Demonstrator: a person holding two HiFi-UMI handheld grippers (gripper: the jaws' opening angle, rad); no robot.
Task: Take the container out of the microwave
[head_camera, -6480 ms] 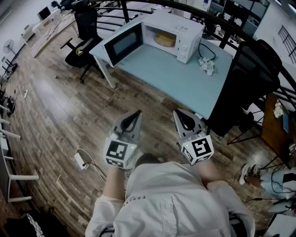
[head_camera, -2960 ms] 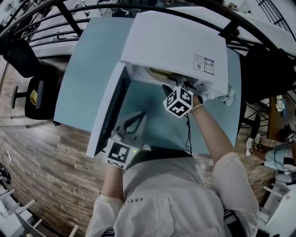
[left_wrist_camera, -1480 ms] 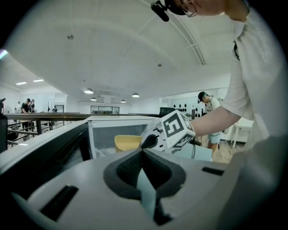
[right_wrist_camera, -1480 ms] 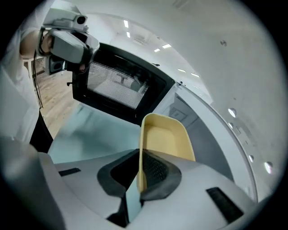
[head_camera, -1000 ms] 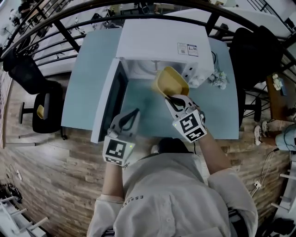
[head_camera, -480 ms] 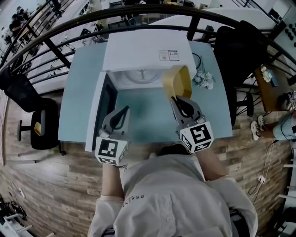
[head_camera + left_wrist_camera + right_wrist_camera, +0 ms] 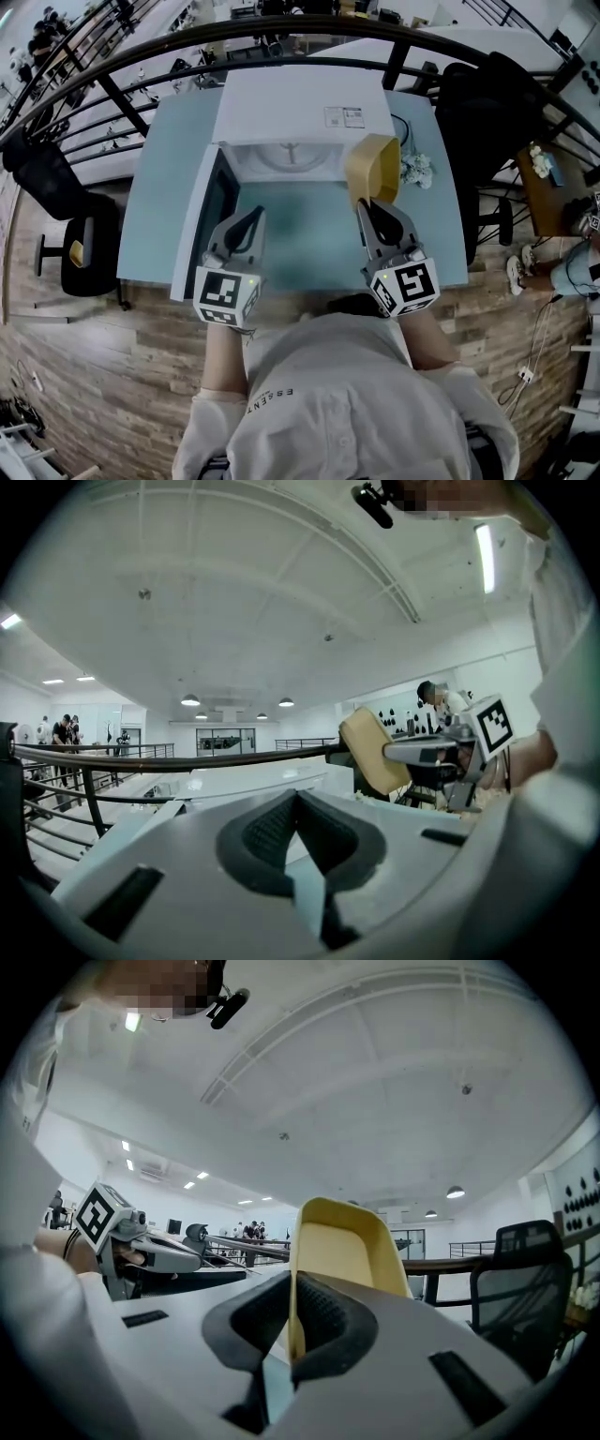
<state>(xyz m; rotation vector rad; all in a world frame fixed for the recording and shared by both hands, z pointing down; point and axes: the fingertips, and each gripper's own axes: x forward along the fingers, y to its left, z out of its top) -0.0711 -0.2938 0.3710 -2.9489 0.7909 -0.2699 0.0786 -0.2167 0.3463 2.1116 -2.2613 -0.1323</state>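
The left gripper [image 7: 251, 217] is nearest, its dark ribbed fingers [image 7: 267, 832] clenched together on nothing. The right gripper [image 7: 370, 204] pinches the thin rim of the container [image 7: 372, 169], a smooth, pale yellow tray with rounded corners. It is tipped on edge over the matte blue-green worktop [image 7: 300, 239], outside the cavity. Beyond stands the boxy white microwave [image 7: 300, 108], its dark-glass door [image 7: 202, 230] open. Its roof hides most of the cavity. In the right gripper view the fingers cover the container's lower edge.
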